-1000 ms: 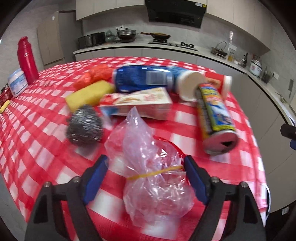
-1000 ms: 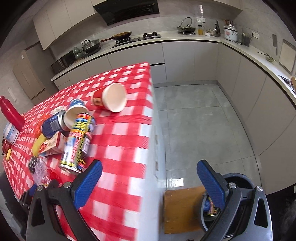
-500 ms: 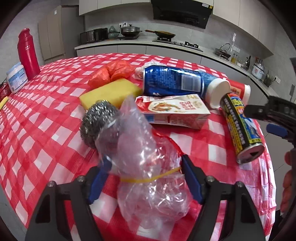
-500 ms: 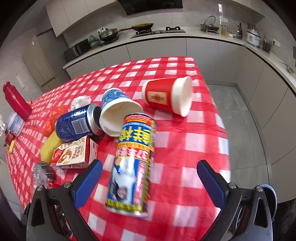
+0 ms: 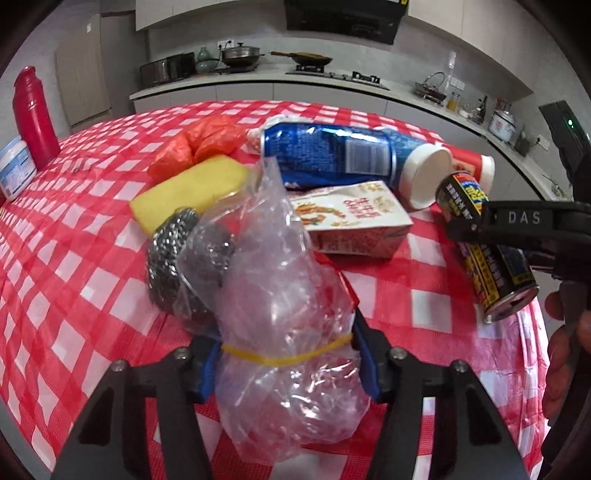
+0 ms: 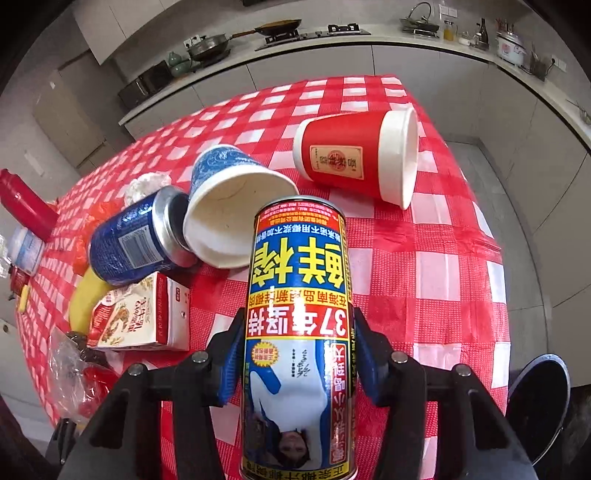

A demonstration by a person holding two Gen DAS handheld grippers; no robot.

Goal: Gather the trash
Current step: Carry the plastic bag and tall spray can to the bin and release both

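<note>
Left wrist – crinkly clear plastic bag [image 5: 284,332]

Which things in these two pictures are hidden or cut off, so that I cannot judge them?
- Steel scourer, left wrist view: its right half blurred behind the clear plastic bag.
- Trash bin, right wrist view: contents hidden by the gripper frame and picture edge.
- Tall drink can, right wrist view: bottom end cut off by the lower edge.

Home kitchen: stove [image 5: 364,76], pans [image 5: 240,55], cabinets [image 5: 207,13], checkered table [image 5: 85,229].
</note>
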